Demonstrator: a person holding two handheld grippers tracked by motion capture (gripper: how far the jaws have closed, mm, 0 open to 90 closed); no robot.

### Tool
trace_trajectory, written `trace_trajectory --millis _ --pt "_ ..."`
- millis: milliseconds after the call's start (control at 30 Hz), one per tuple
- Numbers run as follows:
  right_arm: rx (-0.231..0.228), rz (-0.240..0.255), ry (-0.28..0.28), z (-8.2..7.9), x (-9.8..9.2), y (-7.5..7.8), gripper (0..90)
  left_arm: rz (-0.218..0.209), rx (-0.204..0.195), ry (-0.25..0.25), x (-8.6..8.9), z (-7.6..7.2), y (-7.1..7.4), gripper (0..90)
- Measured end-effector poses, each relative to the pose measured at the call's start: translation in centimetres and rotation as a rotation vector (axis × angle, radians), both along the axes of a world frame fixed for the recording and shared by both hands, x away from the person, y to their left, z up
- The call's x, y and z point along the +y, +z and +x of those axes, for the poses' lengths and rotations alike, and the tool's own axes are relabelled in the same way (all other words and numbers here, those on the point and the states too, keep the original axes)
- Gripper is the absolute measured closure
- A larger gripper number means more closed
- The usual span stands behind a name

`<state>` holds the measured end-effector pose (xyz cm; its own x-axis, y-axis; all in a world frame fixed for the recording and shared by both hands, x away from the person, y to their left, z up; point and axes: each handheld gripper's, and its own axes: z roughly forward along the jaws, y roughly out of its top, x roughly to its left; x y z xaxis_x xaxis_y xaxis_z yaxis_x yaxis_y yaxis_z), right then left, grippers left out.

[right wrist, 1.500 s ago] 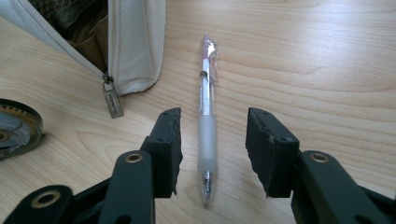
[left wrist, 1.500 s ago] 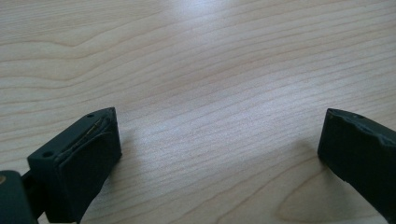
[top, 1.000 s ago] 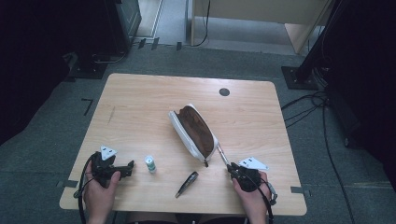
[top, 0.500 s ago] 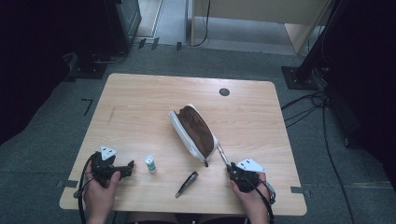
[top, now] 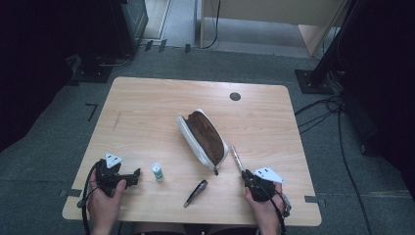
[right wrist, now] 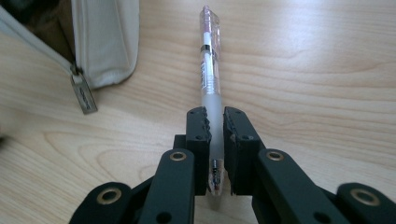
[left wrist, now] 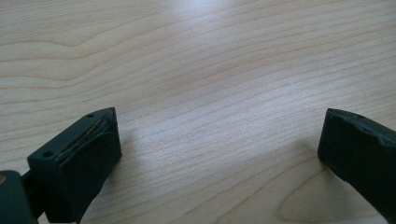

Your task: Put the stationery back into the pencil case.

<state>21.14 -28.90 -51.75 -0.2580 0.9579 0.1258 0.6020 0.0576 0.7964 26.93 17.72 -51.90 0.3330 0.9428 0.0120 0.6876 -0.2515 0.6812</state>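
Observation:
A pink-capped clear pen (right wrist: pixel 209 70) lies on the wooden table (top: pixel 147 105), and my right gripper (right wrist: pixel 215 119) is shut on its frosted lower end. In the high view the pen (top: pixel 237 157) points away from the right gripper (top: pixel 248 175), just right of the pencil case (top: pixel 203 138). That case is white with a brown inside, unzipped, and its zip pull (right wrist: pixel 83 97) hangs at the near end. My left gripper (top: pixel 136 174) rests at the table's front left, and its jaws stand wide open over bare wood (left wrist: pixel 215 140).
A small white bottle with a green label (top: pixel 157 172) stands just right of the left gripper. A dark pen (top: pixel 195 192) lies near the front edge between the hands. A black round grommet (top: pixel 235 96) sits at the table's far side. Cables run on the floor at right.
The right hand has drawn slightly toward the front edge. The left gripper has not moved.

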Motion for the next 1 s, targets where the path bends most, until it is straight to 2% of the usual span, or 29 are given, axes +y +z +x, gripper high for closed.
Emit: trace_trajectory --millis 400,1000 --pt "-0.048 0.023 -0.028 -0.1 -0.8 2.5 81.4 0.000 0.000 -0.001 0.0 0.0 0.0 0.0" --pt "-0.129 0.039 -0.008 0.4 0.9 7.2 81.4 0.000 -0.001 -0.001 0.0 0.0 0.0 0.0"
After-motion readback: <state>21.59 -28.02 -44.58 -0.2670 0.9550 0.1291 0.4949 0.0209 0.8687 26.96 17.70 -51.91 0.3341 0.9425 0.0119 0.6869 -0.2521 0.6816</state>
